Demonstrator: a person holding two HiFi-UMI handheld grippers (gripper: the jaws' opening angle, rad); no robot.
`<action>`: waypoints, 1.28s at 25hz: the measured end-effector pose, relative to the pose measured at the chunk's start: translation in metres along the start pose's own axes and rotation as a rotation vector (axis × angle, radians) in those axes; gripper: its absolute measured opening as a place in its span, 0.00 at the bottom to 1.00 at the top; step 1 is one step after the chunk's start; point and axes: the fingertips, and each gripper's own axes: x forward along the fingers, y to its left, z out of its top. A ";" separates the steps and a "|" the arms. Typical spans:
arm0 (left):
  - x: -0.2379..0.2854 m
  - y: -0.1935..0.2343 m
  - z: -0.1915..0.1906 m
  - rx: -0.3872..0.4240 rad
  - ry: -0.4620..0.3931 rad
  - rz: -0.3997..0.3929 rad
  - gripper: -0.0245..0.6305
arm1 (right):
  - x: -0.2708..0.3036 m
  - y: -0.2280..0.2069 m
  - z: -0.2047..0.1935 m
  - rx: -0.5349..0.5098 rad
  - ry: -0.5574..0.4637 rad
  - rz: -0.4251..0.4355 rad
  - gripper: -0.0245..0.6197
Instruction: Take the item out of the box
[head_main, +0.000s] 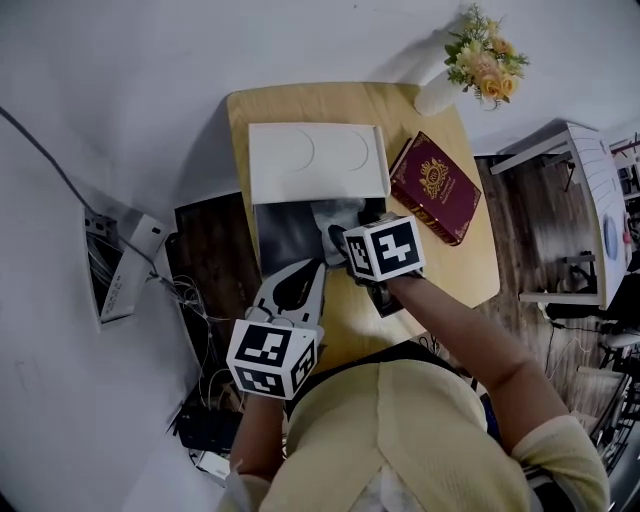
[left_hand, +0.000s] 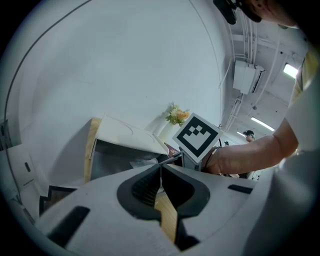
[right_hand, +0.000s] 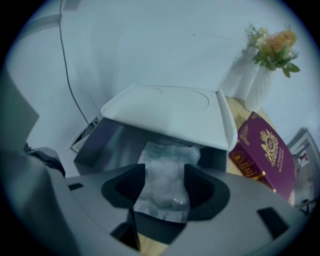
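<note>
A box (head_main: 283, 238) with dark grey walls stands on the small wooden table (head_main: 468, 268), its white lid (head_main: 318, 160) folded back. The item, a clear plastic-wrapped bundle (head_main: 338, 213), lies at the box's right front corner and hangs over the front wall. In the right gripper view the bundle (right_hand: 166, 180) sits between the wide-open jaws of my right gripper (right_hand: 165, 185), and the pads do not squeeze it. My right gripper (head_main: 338, 238) hovers at that corner. My left gripper (head_main: 312, 268) is shut and empty just in front of the box, with its jaws together (left_hand: 161, 169).
A maroon book (head_main: 435, 187) lies right of the box. A white vase of flowers (head_main: 484, 58) stands at the far right corner. Cables and a dark cabinet (head_main: 205, 260) sit left of the table. The lid (right_hand: 165, 111) overhangs the back of the box.
</note>
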 end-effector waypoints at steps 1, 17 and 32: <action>-0.001 0.000 0.000 -0.001 -0.001 0.001 0.07 | 0.001 0.001 -0.001 -0.025 0.009 -0.011 0.39; -0.002 0.012 0.002 -0.013 -0.003 0.061 0.07 | -0.006 0.009 0.007 -0.110 -0.041 0.081 0.15; 0.007 -0.005 0.001 0.014 0.026 0.141 0.07 | -0.041 0.019 0.008 -0.171 -0.101 0.286 0.14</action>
